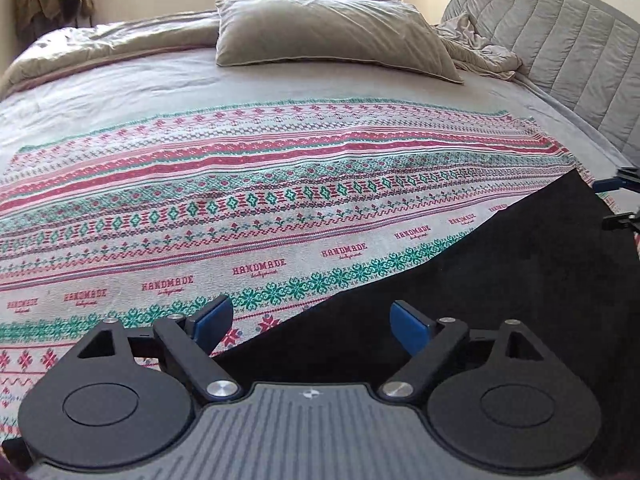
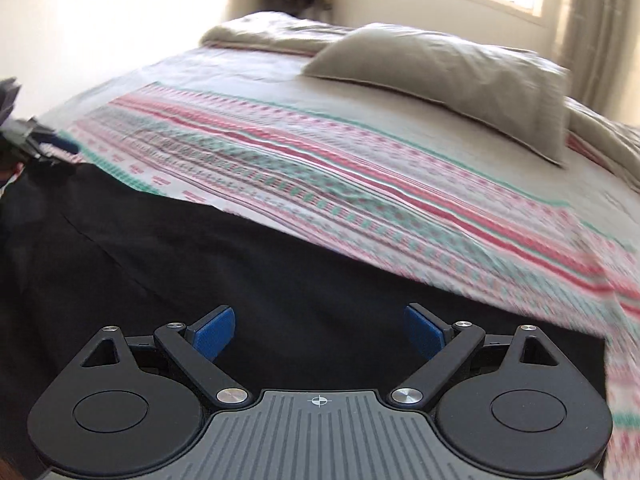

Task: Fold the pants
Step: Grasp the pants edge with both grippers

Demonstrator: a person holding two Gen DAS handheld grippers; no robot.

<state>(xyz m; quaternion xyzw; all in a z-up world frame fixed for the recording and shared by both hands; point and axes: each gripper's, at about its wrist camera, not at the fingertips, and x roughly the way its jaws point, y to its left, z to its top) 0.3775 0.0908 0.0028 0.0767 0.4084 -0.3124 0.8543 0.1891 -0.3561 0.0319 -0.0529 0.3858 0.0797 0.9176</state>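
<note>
the black pants [image 1: 500, 280] are lying flat on the patterned blanket [image 1: 240, 184], filling the lower right of the left wrist view and the whole lower left and middle of the right wrist view. looks like they're being spread out on the bed so there's a big soft flat surface to fold on.

the left gripper [image 1: 312, 322] is hanging over the slanting edge of the pants, jaws standing wide apart with nothing between the blue pads [image 1: 410, 326]. the right gripper [image 2: 320, 330] is hovering over the middle of the dark cloth, also gaping wide and holding nothing. both are tilting down toward the fabric, probably so the fingers can come at an edge from above. the right view is smearing a lot, so detail on the cloth there is hard to read.

a grey pillow [image 1: 328, 36] is sitting in the upper middle, well apart from the pants, so it's out of the way.

writing-wise, the blanket is repeating "handmade" in red along one band in the left view, with a tiny script line under each that's too small to make out.
</note>
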